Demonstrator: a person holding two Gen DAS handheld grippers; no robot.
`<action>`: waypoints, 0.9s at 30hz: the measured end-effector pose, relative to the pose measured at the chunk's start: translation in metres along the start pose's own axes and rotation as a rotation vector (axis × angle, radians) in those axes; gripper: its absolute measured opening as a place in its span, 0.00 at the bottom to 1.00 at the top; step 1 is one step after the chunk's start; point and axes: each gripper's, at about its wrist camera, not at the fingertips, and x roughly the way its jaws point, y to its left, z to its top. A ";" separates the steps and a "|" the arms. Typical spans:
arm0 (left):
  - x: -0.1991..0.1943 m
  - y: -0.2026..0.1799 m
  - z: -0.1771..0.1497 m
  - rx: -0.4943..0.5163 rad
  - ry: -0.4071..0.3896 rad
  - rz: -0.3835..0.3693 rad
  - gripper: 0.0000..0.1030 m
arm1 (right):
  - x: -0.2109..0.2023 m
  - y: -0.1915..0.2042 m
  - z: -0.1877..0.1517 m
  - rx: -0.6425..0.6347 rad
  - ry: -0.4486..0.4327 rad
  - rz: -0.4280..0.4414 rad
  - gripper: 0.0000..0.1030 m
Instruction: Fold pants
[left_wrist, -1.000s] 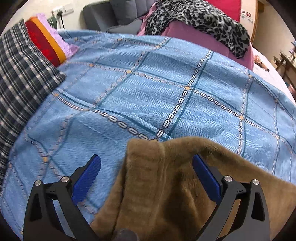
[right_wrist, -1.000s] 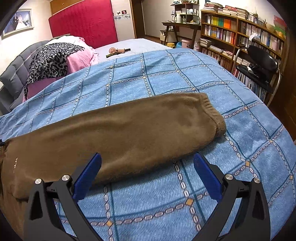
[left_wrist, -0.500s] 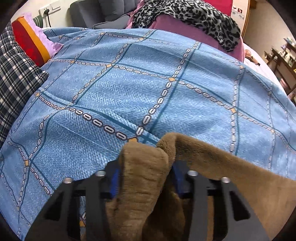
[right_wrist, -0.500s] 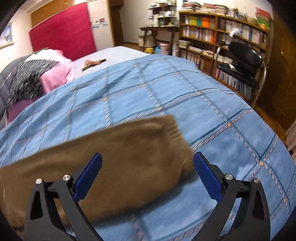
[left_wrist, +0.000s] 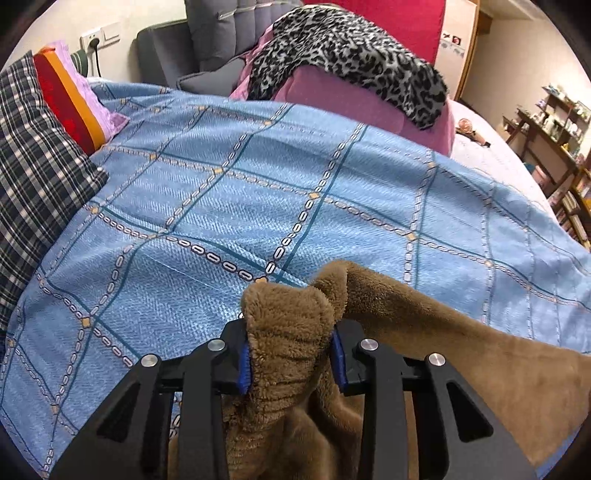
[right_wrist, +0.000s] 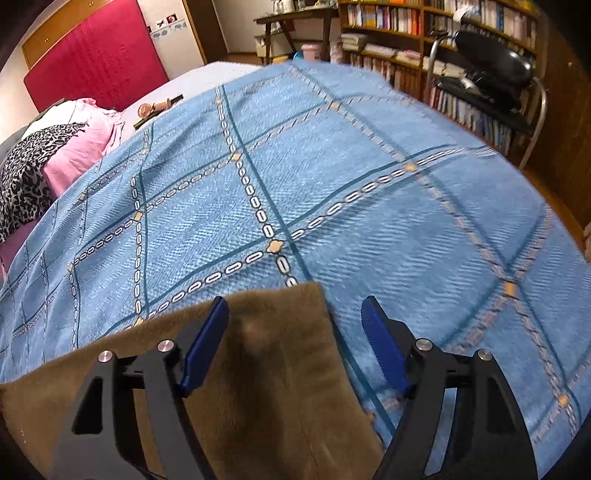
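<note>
A: The brown fleece pants (left_wrist: 424, 350) lie stretched across the bed, on the blue checked blanket (left_wrist: 258, 192), and both ends are getting attention at once.

B: At the ribbed waistband end, the left tongs (left_wrist: 290, 354) are squeezing in with a thick bunch of fleece clamped between the blue pads. The fabric puckers up above them, so that grip looks secure.

A: Why bunch it there?

B: My guess: a fat gather gives 1 solid hold on several layers, so the end can be carried over in a single fold.

A: And the far end?

B: The right tongs (right_wrist: 295, 343) straddle the leg cuff (right_wrist: 280, 332), jaws apart but closing. The left pad sits over the fleece, the right pad over bare blanket, so the cuff's edge runs between them. Nothing pinched yet.

A: So 2 anchors, 1 at each end.

B: Likely to bring cuff and waist together. The plaid cloth (left_wrist: 33, 162) and leopard-print throw (left_wrist: 351, 59) sit well apart, out of the way.
</note>
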 end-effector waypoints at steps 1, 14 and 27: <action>-0.005 0.000 0.000 0.000 -0.003 -0.005 0.31 | 0.005 0.000 0.001 -0.005 0.004 -0.007 0.67; -0.054 0.012 -0.003 -0.016 -0.058 -0.048 0.30 | -0.079 -0.008 -0.001 -0.010 -0.114 0.027 0.22; -0.157 0.062 -0.048 -0.102 -0.159 -0.186 0.30 | -0.218 -0.049 -0.066 0.035 -0.278 0.106 0.22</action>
